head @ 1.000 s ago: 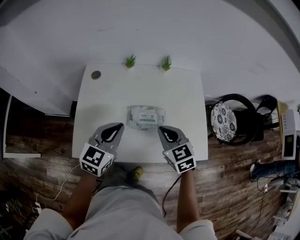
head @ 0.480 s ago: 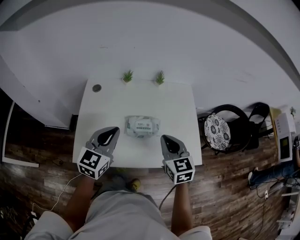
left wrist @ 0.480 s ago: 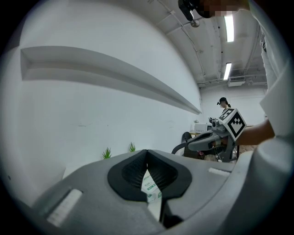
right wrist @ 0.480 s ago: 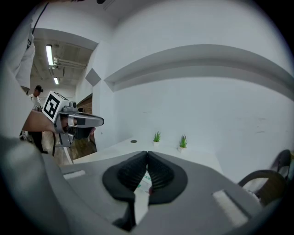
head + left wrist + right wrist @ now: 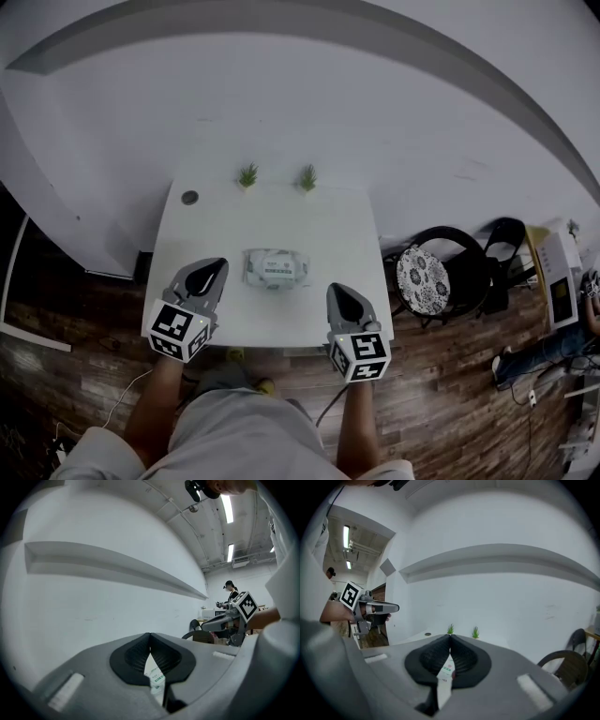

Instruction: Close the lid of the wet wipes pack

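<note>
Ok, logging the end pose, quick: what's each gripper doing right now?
Left gripper: closed, empty, apart from the wet wipes pack.
Right gripper: closed, empty.

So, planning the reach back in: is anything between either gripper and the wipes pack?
Nothing visible. Only bare table lies between the left gripper, the right gripper and the pack. The two plants and a small disc sit beyond it, at the far edge.

The wet wipes pack (image 5: 276,268) lies in the middle of the surface (image 5: 328,230). At its 12 o'clock, on the far edge, stand the left plant (image 5: 247,175) and the right plant (image 5: 307,177), with a disc (image 5: 189,198) at 10. The left gripper (image 5: 217,267) is at 8, the right gripper (image 5: 340,292) at 4, and a chair (image 5: 422,278) stands off the surface at 3.
</note>
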{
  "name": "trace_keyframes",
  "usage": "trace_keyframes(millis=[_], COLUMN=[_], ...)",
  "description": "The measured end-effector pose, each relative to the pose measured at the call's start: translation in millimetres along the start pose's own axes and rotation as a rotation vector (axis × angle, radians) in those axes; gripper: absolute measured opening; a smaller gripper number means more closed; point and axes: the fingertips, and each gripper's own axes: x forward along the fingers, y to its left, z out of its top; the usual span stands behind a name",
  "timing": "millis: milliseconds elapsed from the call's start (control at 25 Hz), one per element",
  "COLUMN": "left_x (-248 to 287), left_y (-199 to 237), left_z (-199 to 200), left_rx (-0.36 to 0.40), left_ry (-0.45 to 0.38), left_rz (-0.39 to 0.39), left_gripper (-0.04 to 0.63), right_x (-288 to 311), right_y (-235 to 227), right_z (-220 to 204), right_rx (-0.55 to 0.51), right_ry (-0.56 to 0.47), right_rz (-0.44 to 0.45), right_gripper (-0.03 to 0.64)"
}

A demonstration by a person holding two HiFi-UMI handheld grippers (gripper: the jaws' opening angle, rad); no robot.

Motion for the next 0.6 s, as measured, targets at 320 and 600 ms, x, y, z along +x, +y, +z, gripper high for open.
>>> trace_keyframes(millis=[320, 600], left_x=[-7, -9], left_y=[3, 5], left_z=[21, 33], left_rx=[0.027, 0.044], left_ry=[-0.049, -0.079], left_rz=[0.036, 0.055], left_gripper=[0.006, 0.006], right_x=[-18, -26], right_y=[-11, -19], right_z=[16, 22], right_rx=[0.017, 0.045], right_ry=[-0.069, -0.113], right_rz=[-0.043, -0.061], right_gripper=[0.004, 0.003])
